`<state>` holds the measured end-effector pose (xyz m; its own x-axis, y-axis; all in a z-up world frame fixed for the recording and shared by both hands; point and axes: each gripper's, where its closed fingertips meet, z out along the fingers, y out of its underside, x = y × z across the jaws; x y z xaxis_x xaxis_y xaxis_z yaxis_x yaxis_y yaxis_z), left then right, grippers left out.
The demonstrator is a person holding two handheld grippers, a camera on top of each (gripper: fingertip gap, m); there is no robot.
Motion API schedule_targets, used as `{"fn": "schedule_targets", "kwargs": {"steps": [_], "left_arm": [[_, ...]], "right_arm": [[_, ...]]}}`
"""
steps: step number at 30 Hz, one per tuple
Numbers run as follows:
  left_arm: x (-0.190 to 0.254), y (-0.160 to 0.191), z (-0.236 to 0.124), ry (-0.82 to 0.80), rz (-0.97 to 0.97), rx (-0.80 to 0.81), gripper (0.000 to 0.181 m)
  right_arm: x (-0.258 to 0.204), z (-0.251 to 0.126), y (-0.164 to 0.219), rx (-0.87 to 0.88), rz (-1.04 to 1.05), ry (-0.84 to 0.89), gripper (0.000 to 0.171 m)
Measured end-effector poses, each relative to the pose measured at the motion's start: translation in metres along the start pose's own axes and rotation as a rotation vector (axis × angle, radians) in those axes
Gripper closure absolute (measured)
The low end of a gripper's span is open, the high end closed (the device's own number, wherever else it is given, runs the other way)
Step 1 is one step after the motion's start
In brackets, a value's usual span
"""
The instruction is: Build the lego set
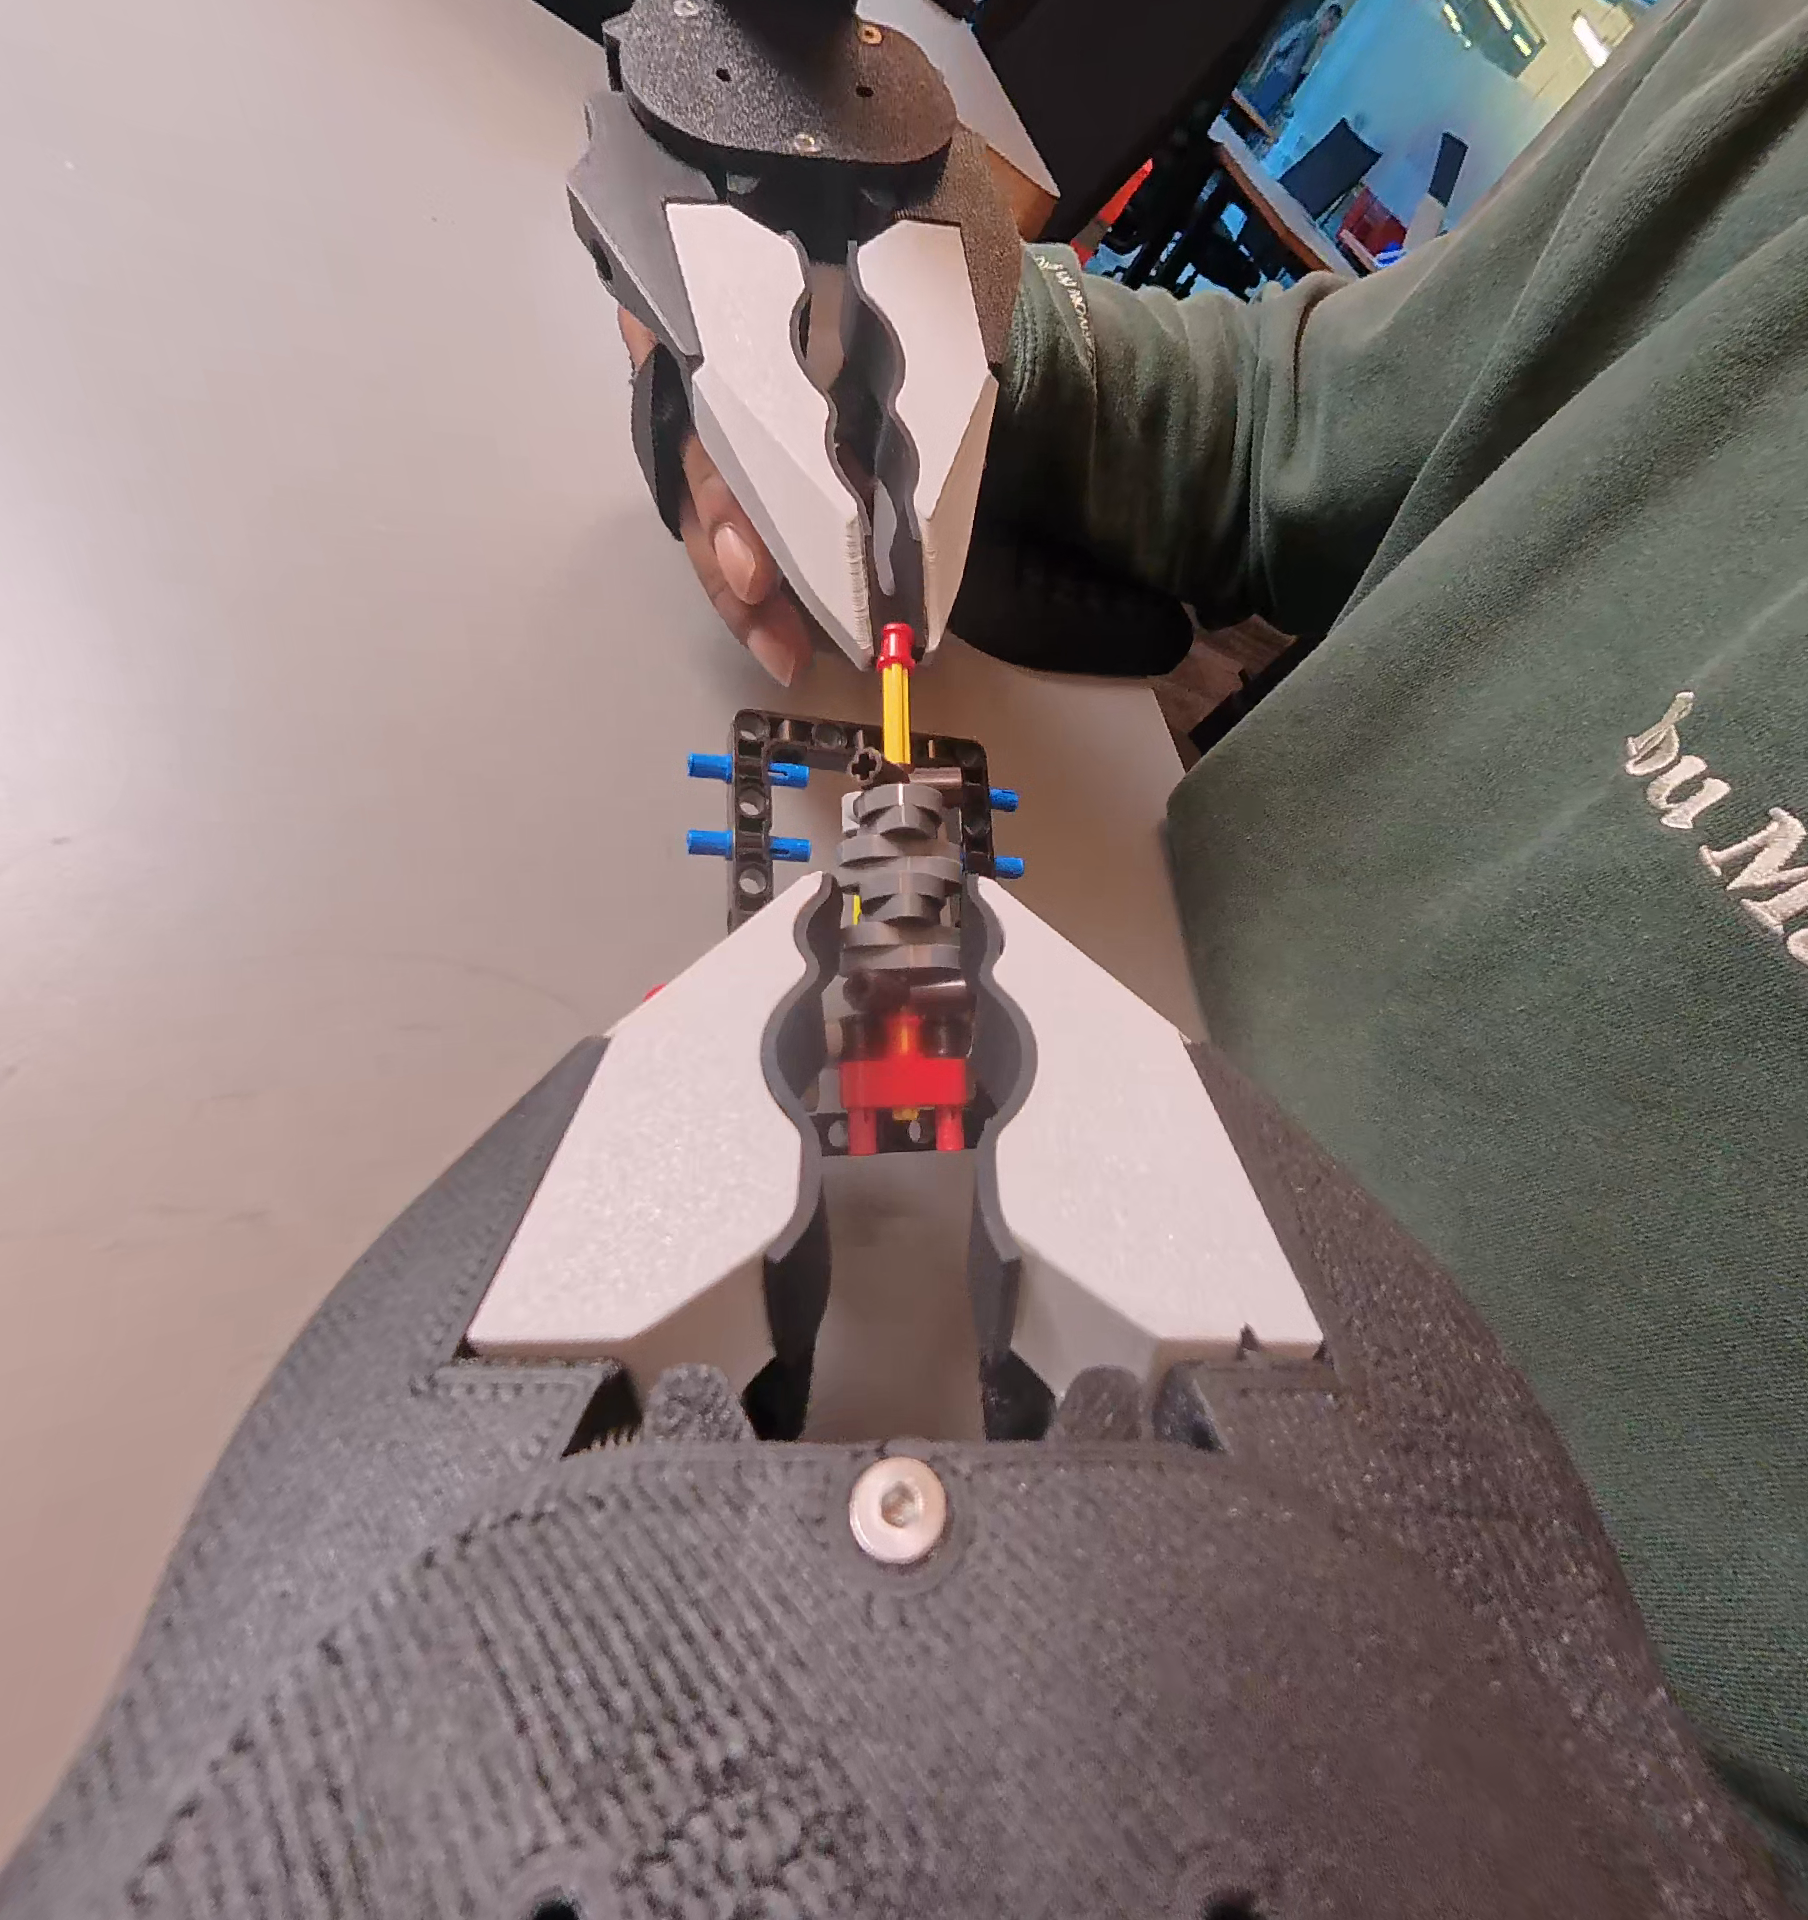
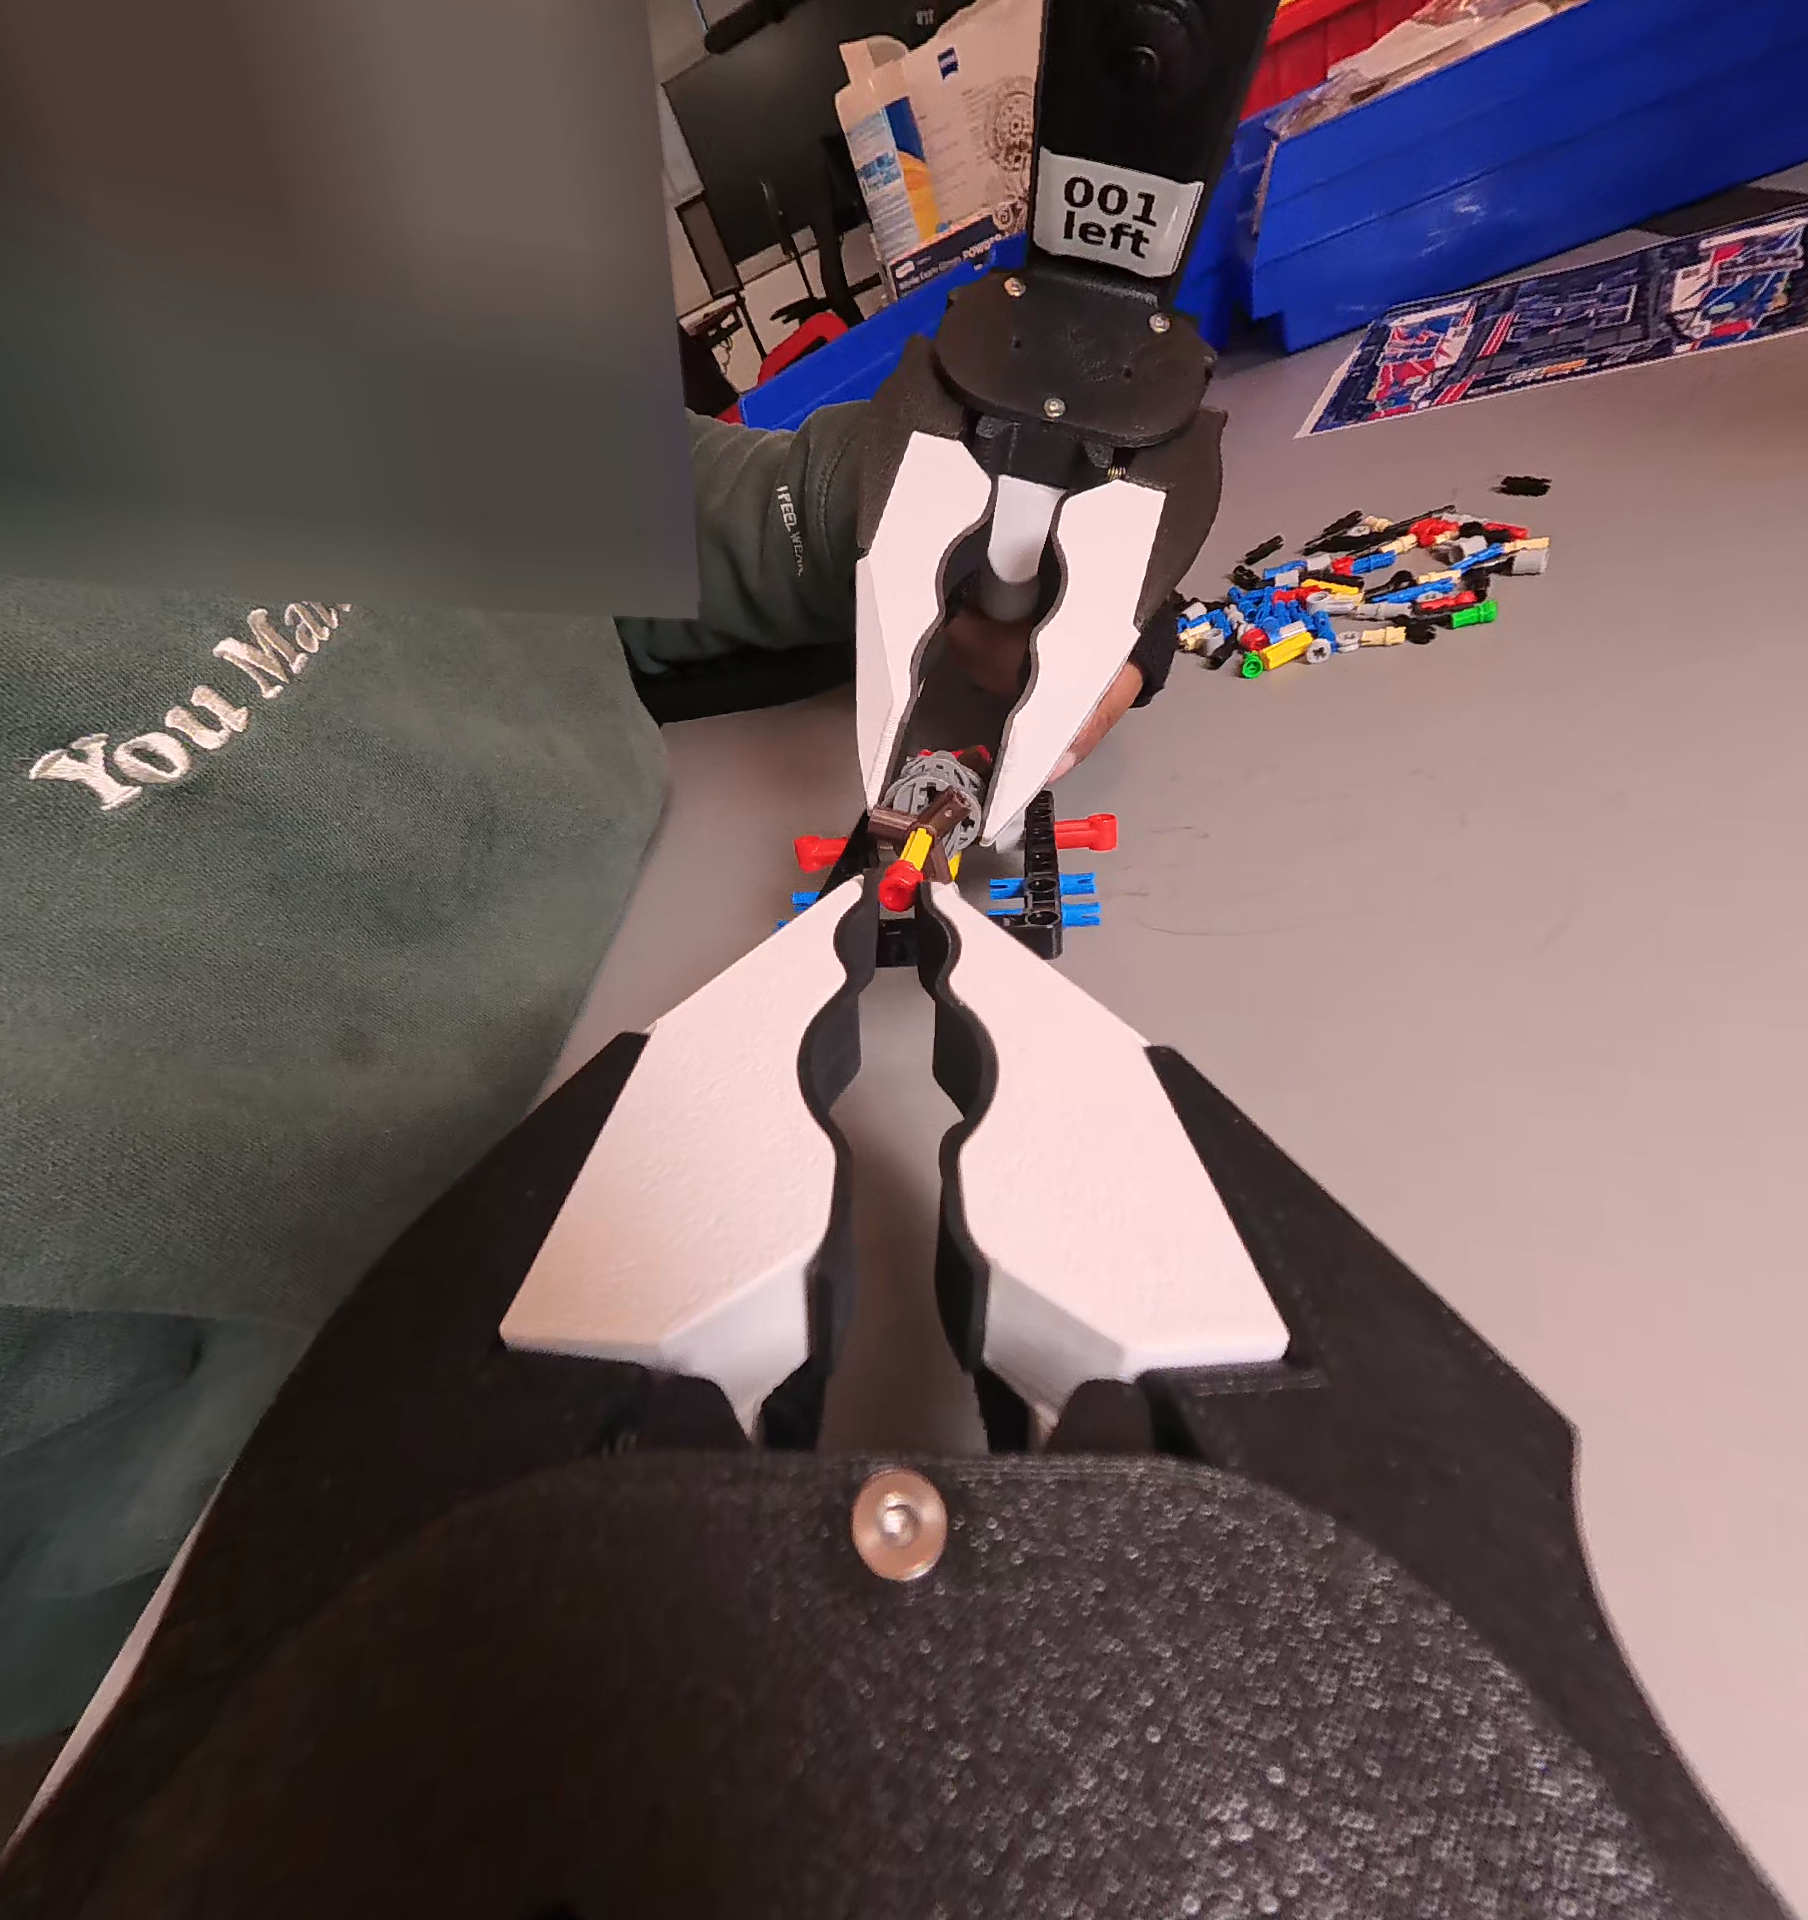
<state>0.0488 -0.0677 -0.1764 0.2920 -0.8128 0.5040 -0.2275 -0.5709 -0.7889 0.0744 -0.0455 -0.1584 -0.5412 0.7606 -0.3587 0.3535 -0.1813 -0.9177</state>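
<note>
The lego build is a black open frame [image 1: 749, 810] with blue pins on its sides and a row of grey crank pieces [image 1: 900, 862] along a yellow axle [image 1: 895, 717]. It rests on the grey table. My left gripper [image 1: 905, 904] is shut around the crank section of the build. It also shows in the right wrist view [image 2: 936, 821]. My right gripper [image 2: 900, 894] is shut on a red bush [image 2: 900, 883] at the free end of the yellow axle, facing the left gripper. It also shows in the left wrist view [image 1: 895, 655].
A pile of loose small lego parts [image 2: 1367, 603] lies on the table to the right. Farther back are a printed instruction sheet [image 2: 1606, 312] and blue bins [image 2: 1502, 187]. The person's green sweatshirt [image 1: 1502, 727] is close beside the build at the table edge. My right fingertips sit around 5 cm from my left ones.
</note>
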Motion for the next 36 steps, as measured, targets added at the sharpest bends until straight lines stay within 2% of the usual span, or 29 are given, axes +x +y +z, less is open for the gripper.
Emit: {"fn": "schedule_targets", "kwargs": {"steps": [8,25,29,36], "left_arm": [[-0.003,0.013,0.007,-0.016,-0.007,-0.063,0.16],[-0.006,0.026,0.014,-0.051,0.026,-0.133,0.161],[-0.003,0.028,0.02,-0.045,0.049,-0.159,0.161],[-0.004,0.026,0.018,-0.045,0.041,-0.147,0.161]], "right_arm": [[0.002,0.006,0.018,-0.124,0.023,0.012,0.167],[0.004,0.011,0.034,-0.244,-0.008,0.043,0.167],[-0.001,0.023,0.041,-0.303,-0.039,0.028,0.167],[0.001,0.023,0.039,-0.291,-0.044,0.044,0.167]]}}
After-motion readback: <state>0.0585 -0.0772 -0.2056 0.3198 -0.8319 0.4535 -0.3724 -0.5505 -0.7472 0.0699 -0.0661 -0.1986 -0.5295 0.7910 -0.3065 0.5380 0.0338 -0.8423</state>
